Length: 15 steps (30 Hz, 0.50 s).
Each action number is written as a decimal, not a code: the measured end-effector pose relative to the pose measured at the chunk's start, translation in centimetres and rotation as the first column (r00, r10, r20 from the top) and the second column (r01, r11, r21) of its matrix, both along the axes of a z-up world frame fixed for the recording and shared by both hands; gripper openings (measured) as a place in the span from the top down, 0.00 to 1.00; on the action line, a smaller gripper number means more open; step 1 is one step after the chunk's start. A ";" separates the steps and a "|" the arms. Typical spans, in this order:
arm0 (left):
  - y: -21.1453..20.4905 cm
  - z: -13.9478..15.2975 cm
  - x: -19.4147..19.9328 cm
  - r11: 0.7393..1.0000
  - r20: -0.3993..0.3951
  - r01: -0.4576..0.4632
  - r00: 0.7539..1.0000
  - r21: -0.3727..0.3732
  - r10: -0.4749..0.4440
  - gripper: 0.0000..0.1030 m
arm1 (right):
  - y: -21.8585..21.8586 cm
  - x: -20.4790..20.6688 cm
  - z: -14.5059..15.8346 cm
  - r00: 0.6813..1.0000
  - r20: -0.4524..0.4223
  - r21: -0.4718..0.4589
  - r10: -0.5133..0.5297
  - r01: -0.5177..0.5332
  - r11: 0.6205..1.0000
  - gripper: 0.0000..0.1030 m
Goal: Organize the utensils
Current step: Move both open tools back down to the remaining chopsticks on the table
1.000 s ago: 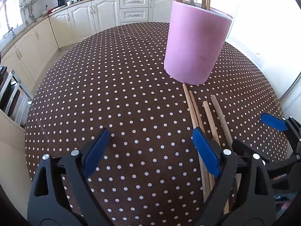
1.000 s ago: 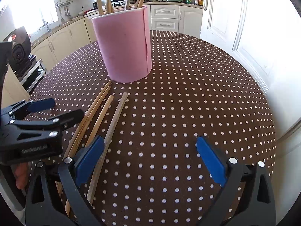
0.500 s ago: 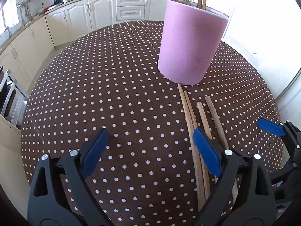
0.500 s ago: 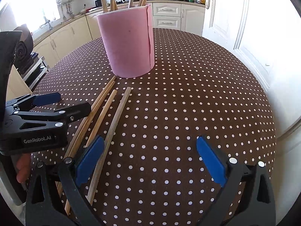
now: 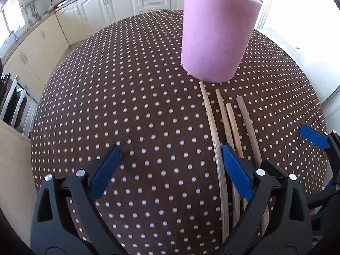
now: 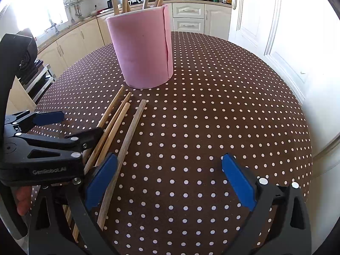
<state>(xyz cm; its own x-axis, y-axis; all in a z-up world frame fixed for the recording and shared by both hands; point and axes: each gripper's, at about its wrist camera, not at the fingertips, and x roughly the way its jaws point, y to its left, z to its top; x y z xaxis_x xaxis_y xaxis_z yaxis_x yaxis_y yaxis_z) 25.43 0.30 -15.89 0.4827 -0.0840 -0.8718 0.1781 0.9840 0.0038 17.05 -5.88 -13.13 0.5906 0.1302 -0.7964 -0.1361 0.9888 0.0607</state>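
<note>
Four loose wooden chopsticks point(image 6: 119, 127) flat on brown polka-dot table point(image 6: 212, 106), near tall pink cylindrical holder point(image 6: 144, 51). Left hand-held gripper point(image 5: 170, 163) and right hand-held gripper point(image 6: 170, 170) spread wide, empty, apparently poised for pickup.

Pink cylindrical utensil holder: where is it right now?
The pink cylindrical utensil holder stands upright on the brown polka-dot tablecloth, centre-left in the right wrist view, just beyond the far tips of the four loose wooden chopsticks.

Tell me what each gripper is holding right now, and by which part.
Nothing. The left gripper and right gripper are both open and empty; the four chopsticks lie loose on the table.
</note>
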 end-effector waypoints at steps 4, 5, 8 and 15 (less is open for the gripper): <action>0.3 -0.1 -0.5 1.000 -0.011 -0.020 1.000 -0.009 0.020 0.10 | 0.5 0.0 0.0 1.000 0.012 -0.016 0.012 -0.012 1.000 0.08; 0.3 -0.1 -0.6 1.000 -0.009 -0.026 1.000 -0.011 0.026 0.11 | 0.6 0.0 0.0 1.000 0.013 -0.018 0.016 -0.015 1.000 0.08; 0.6 -0.2 -1.2 0.999 -0.004 -0.031 1.000 -0.011 0.031 0.14 | 0.9 0.0 -0.1 1.000 0.016 -0.022 0.026 -0.026 0.999 0.08; 1.7 -0.1 -2.7 1.000 0.001 -0.012 1.000 -0.008 0.012 0.19 | 2.0 0.3 -0.5 0.999 0.019 -0.088 0.050 -0.048 0.995 0.08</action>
<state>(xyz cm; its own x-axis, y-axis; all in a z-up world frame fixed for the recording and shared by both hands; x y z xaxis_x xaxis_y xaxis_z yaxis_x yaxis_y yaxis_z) 22.70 2.00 -15.94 0.4851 -0.0852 -0.8703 0.1662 0.9861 -0.0039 17.32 -3.89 -13.60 0.6022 0.0903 -0.7932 -0.1852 0.9823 -0.0288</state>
